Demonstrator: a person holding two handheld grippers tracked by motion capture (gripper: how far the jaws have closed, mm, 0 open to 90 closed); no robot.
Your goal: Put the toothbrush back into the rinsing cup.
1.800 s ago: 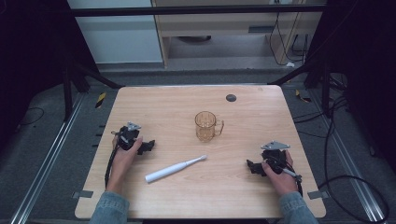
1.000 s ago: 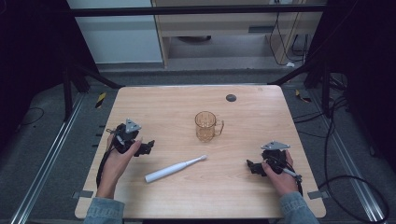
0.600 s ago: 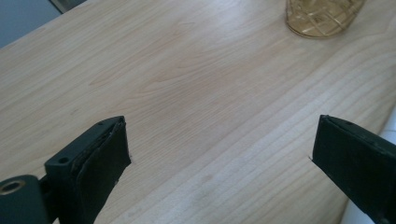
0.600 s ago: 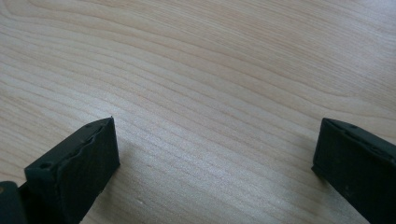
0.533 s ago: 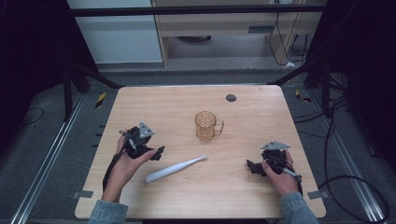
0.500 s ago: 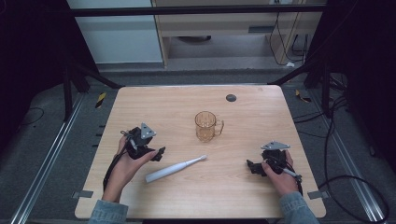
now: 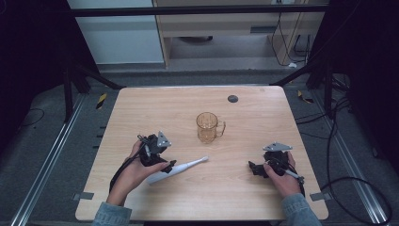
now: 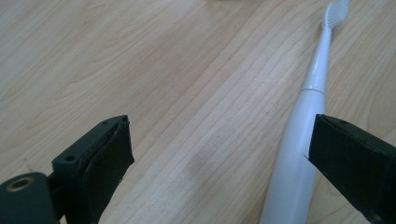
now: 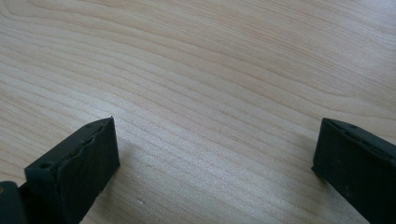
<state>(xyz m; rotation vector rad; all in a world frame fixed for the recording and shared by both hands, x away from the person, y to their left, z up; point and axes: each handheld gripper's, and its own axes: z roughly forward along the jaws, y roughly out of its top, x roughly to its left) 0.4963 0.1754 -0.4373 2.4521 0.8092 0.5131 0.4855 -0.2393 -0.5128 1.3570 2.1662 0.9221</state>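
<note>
White plastic is what we are after: the toothbrush [image 7: 176, 170] lies flat on the wooden table [image 7: 263, 113], in front of the glass mug [image 7: 208, 127], its bristle end pointing toward the mug and its thick handle toward our left side. We judge the step in hand to be the reach for a pick-up, not yet the grasp.

Our left gripper [image 7: 162, 162] sits low over the handle end with its jaws spread wide. In the left gripper view, the handle [image 8: 292, 177] lies right against the inner face of one jaw, while the other jaw stands well apart across bare wood. We cannot tell for certain whether that near jaw is touching the handle or just beside it. Nothing is held.

Next, we think, the gripper should shift sideways so the handle lies midway between the jaws, settle lower, then close across the thick part, where the hold ought to be surest.

Our right gripper [image 7: 256, 168] rests near the table's right side, well apart from the toothbrush, jaws wide over bare wood and empty.
</note>
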